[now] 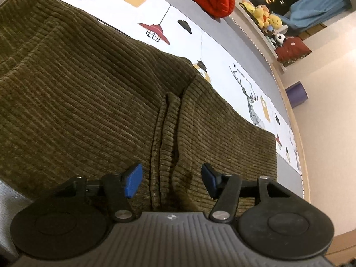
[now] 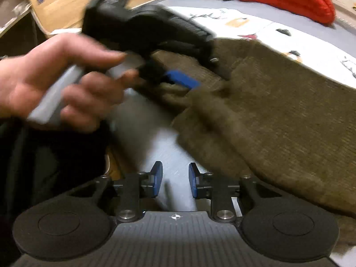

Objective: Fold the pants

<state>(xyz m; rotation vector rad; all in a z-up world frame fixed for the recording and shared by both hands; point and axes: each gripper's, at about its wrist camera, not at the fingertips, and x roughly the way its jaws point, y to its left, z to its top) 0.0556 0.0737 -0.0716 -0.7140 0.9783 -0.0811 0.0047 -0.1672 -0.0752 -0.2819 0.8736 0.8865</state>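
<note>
Left wrist view: the left claw (image 1: 171, 181) is spread, its blue pads (image 1: 133, 181) apart over the olive corduroy pants (image 1: 89, 89), a bunched ridge of cloth lying between them, not pinched.
Pants: spread on a printed bedsheet (image 1: 222, 51).
Right wrist view: the right claw (image 2: 175, 183) stands narrowly parted with nothing between; the pants (image 2: 278, 111) lie up and right of it.
Hand: a bare hand (image 2: 44, 82) holds the left claw (image 2: 182, 81) at the pants' edge; blurred.

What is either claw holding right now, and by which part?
Nothing. The left claw is open astride a raised fold of the corduroy pants, pads clear. The right claw is open over bare sheet.
</note>
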